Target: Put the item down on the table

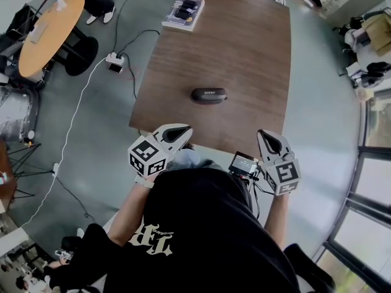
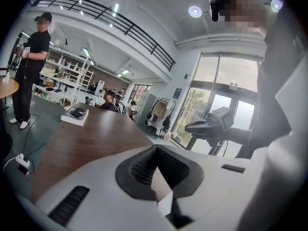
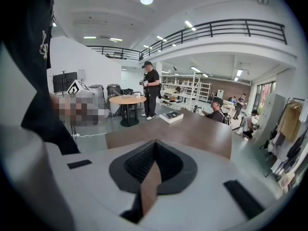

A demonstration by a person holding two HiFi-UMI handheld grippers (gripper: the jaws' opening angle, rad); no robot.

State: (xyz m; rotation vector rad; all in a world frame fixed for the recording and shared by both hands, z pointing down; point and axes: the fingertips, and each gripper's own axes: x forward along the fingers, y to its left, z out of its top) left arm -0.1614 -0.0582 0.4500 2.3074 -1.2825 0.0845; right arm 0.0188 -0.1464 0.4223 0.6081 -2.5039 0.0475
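Note:
A black oval case (image 1: 209, 95) lies alone on the dark wooden table (image 1: 244, 47), near its middle, and neither gripper touches it. My left gripper (image 1: 183, 130) is held at the table's near edge, close to my body, with its jaws shut and nothing between them (image 2: 156, 149). My right gripper (image 1: 267, 135) hovers over the near right edge, also shut and empty (image 3: 154, 143). The case is in neither gripper view. The left gripper view shows the right gripper (image 2: 211, 124) from the side.
A boxed item (image 1: 183, 13) rests at the table's far left corner. A round orange table (image 1: 50, 32) stands to the left, with a power strip (image 1: 114, 60) and cables on the floor. A person in black (image 3: 151, 93) stands beyond the table; others sit farther back.

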